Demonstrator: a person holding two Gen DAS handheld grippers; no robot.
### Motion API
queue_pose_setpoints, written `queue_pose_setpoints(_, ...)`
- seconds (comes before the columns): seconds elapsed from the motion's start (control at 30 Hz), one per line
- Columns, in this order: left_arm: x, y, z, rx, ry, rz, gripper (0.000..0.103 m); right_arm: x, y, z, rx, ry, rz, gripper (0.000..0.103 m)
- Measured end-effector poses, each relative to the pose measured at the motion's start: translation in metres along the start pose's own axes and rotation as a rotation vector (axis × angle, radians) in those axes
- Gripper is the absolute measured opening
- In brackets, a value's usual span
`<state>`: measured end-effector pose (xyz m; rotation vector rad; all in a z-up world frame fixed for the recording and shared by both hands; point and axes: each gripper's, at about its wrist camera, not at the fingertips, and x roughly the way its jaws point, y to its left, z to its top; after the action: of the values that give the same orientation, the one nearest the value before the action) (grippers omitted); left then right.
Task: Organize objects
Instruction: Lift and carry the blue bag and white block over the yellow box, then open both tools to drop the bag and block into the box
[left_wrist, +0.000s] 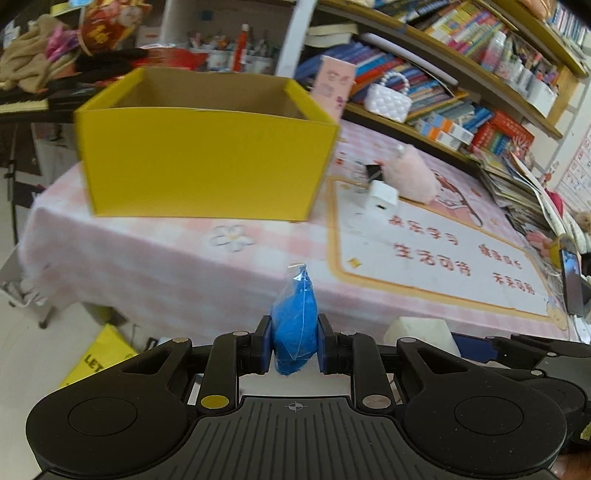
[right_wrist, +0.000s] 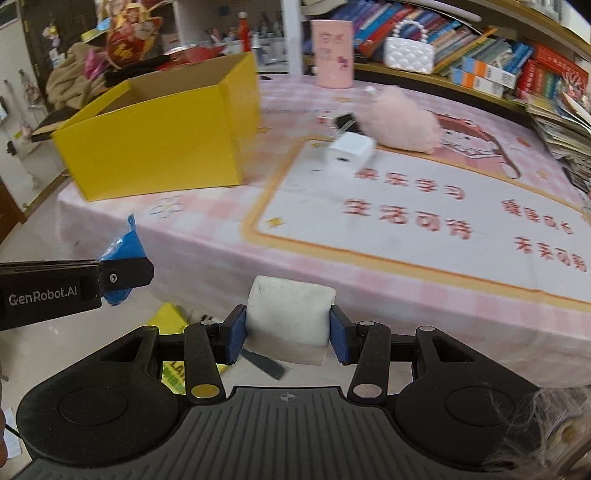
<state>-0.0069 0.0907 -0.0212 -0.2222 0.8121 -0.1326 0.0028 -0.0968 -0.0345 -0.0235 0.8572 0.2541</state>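
Bookshelves lined the wall behind my pink-clothed counter. My left hand-held gripper was clenched on a blue bag, and my right hand-held gripper was clenched on a white block, both off the near edge. Farther out on the counter stood a yellow box, open on top, with a white charger and pink fluffy toy beside it.
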Motion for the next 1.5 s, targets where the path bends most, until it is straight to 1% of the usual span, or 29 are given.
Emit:
queue_pose_setpoints(0.23, -0.034, 0.043, -0.010, -0.035, -0.060, 0.052, 0.022, -0.003, 0.052, -0.002, -0.059, -0.034, 0.054, 0.043)
queue_pose_setpoints(0.33, -0.048, 0.058, -0.007, -0.053, -0.105, 0.074, 0.022, -0.005, 0.072, 0.005, -0.104, -0.065, 0.074, 0.043)
queue_pose_setpoints(0.43, -0.058, 0.068, 0.003, -0.065, -0.158, 0.086, 0.021, -0.010, 0.086, 0.015, -0.144, -0.105, 0.079, 0.043)
queue_pose_setpoints(0.53, -0.063, 0.072, 0.018, -0.055, -0.208, 0.086, 0.021, -0.013, 0.093, 0.028, -0.164, -0.146, 0.079, 0.043)
queue_pose_setpoints(0.63, -0.066, 0.075, 0.039, -0.053, -0.261, 0.081, 0.021, -0.017, 0.094, 0.047, -0.153, -0.197, 0.063, 0.043)
queue_pose_setpoints(0.8, -0.063, 0.077, 0.081, -0.059, -0.362, 0.081, 0.021, -0.019, 0.089, 0.096, -0.133, -0.298, 0.061, 0.043)
queue_pose_setpoints(0.9, -0.055, 0.076, 0.105, -0.059, -0.399, 0.091, 0.021, -0.011, 0.089, 0.125, -0.145, -0.344, 0.076, 0.043)
queue_pose_setpoints(0.97, -0.045, 0.077, 0.120, -0.061, -0.410, 0.099, 0.021, 0.000, 0.091, 0.141, -0.159, -0.353, 0.078, 0.043)
queue_pose_setpoints(1.03, -0.032, 0.077, 0.132, -0.061, -0.407, 0.110, 0.021, 0.015, 0.094, 0.157, -0.187, -0.355, 0.082, 0.043)
queue_pose_setpoints(1.1, -0.014, 0.078, 0.143, -0.053, -0.381, 0.131, 0.021, 0.032, 0.098, 0.169, -0.227, -0.339, 0.085, 0.043)
queue_pose_setpoints(1.23, 0.018, 0.079, 0.157, -0.026, -0.310, 0.170, 0.022, 0.068, 0.104, 0.187, -0.316, -0.280, 0.110, 0.043)
queue_pose_setpoints(1.37, 0.048, 0.082, 0.165, -0.016, -0.235, 0.194, 0.022, 0.101, 0.109, 0.195, -0.427, -0.219, 0.124, 0.043)
queue_pose_setpoints(1.5, 0.070, 0.084, 0.169, -0.024, -0.178, 0.221, 0.022, 0.128, 0.108, 0.205, -0.478, -0.143, 0.144, 0.043)
